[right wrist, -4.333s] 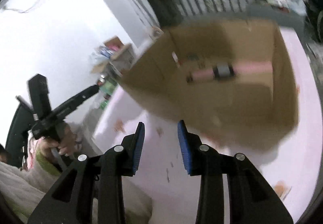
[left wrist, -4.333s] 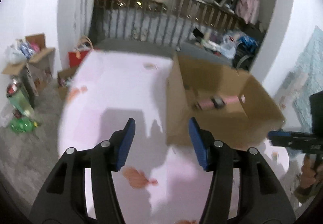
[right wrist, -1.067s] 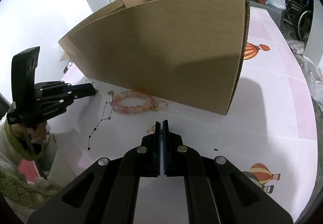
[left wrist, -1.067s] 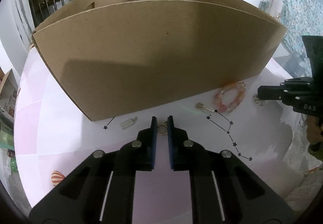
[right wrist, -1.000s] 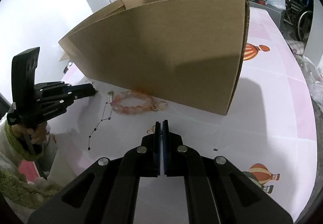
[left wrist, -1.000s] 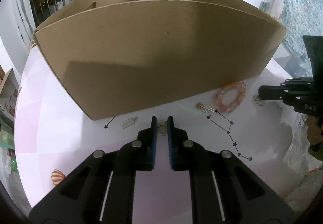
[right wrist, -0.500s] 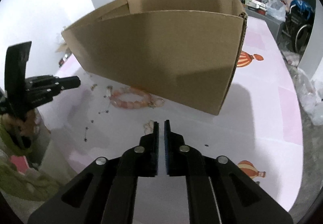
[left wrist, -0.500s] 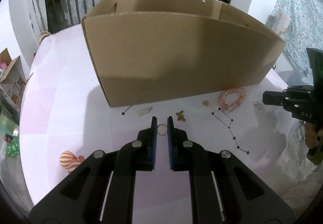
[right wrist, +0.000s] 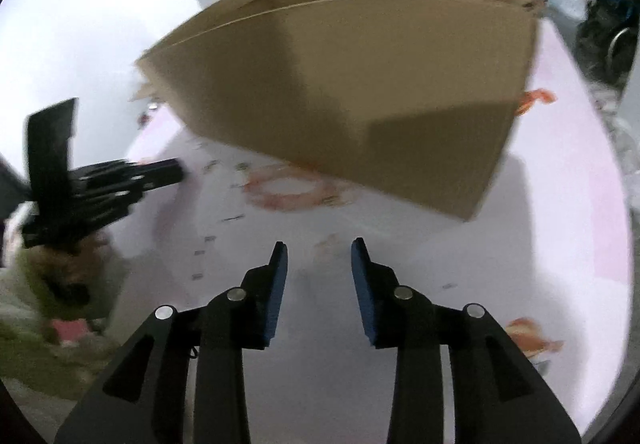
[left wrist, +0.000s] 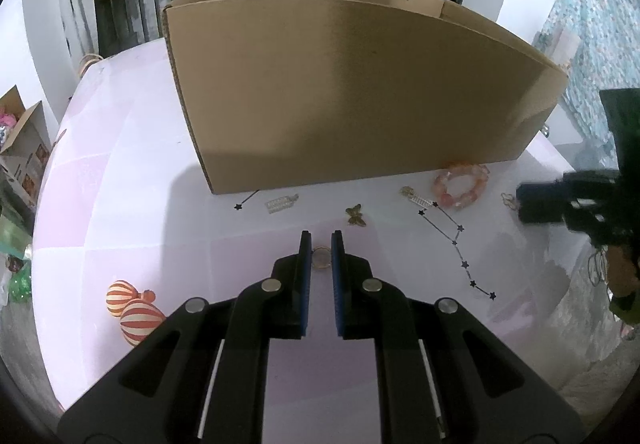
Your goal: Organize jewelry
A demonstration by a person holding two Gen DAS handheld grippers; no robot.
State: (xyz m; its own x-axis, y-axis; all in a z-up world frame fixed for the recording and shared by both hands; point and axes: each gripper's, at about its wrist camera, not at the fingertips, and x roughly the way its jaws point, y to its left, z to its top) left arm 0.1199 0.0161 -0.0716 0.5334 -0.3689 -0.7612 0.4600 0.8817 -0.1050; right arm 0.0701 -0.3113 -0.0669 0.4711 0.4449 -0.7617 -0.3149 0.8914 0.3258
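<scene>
Fingers of the left gripper (left wrist: 321,258) pinch a small gold ring (left wrist: 321,257) just above the pale tablecloth (left wrist: 120,211), in front of the cardboard box (left wrist: 352,95); a gold butterfly charm (left wrist: 355,214), a silver clip (left wrist: 281,203), a star-link chain (left wrist: 456,242) and a pink bead bracelet (left wrist: 461,183) lie on the cloth near the box's front wall. Right gripper (right wrist: 319,276) hangs over the cloth with its fingers spread and nothing between them; its view is motion-blurred.

The right wrist view is motion-blurred: the pink bead bracelet (right wrist: 294,189) shows only as a smear. The cardboard box (left wrist: 360,99) hides its own interior. The small earring (left wrist: 508,199) is too small to identify.
</scene>
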